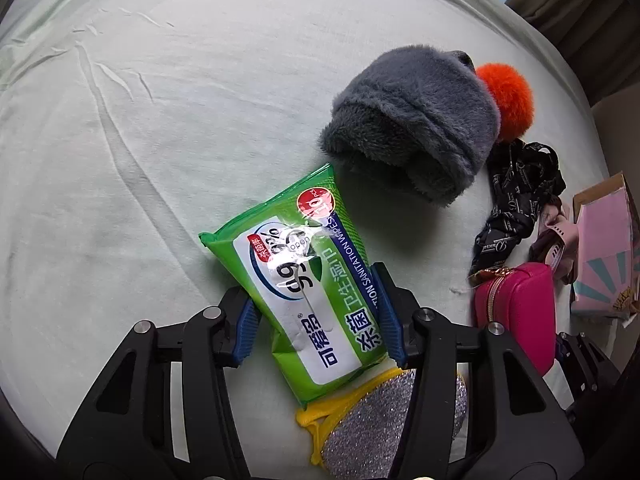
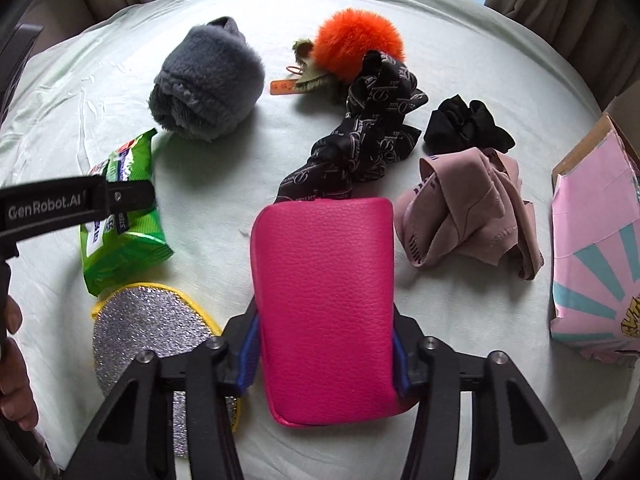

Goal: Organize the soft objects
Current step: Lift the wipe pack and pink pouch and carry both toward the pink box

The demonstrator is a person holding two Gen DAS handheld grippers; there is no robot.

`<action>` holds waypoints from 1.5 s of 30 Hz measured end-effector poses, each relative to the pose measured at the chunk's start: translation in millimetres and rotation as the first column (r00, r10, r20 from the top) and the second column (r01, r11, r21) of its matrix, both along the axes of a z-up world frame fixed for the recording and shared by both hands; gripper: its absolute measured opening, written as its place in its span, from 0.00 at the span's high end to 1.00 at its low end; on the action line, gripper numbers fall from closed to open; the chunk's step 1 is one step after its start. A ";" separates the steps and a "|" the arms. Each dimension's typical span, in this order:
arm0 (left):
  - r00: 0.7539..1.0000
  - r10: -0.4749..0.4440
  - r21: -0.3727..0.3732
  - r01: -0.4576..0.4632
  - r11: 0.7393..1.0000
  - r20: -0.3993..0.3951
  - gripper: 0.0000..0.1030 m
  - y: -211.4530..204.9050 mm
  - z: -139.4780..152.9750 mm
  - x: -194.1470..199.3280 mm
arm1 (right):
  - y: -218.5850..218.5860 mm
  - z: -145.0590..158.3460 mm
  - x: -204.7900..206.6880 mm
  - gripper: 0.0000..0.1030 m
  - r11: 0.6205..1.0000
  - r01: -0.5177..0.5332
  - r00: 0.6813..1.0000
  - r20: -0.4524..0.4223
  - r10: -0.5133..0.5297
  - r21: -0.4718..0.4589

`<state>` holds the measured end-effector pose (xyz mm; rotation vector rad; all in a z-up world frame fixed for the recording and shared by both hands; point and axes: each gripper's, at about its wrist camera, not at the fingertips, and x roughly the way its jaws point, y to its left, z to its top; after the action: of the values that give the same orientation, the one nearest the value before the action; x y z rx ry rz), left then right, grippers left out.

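Your right tongs point(image 2: 326, 354) pinch the pink pouch point(image 2: 324, 300) at lower centre, its sides squeezed so the soft leather won't slip. Your left tongs point(image 1: 316, 316) clamp the green wipes pack point(image 1: 304, 280) mid-frame, above the glitter sponge point(image 1: 372, 424) on the bed point(image 1: 160, 120).

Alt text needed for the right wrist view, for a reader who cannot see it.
The right tool grips a hot-pink leather pouch over a pale green sheet. Beyond lie a grey plush hat, an orange pompom, a black printed scarf, a black scrunchie and a mauve cloth. At left, the left tool holds a green wipes pack near a silver scrubber.
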<state>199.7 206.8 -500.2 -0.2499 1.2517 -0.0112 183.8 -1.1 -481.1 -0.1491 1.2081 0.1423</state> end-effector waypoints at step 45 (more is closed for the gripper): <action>0.957 -0.172 -0.020 0.182 0.983 0.234 0.56 -309.1 303.8 -10.1 | -298.4 287.2 -19.1 0.62 0.965 0.215 0.951 0.195 -0.242 0.149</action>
<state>189.6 -102.4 -196.5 -0.1662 1.0387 -0.2153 164.8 -299.6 -193.9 0.0865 0.9921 -0.0013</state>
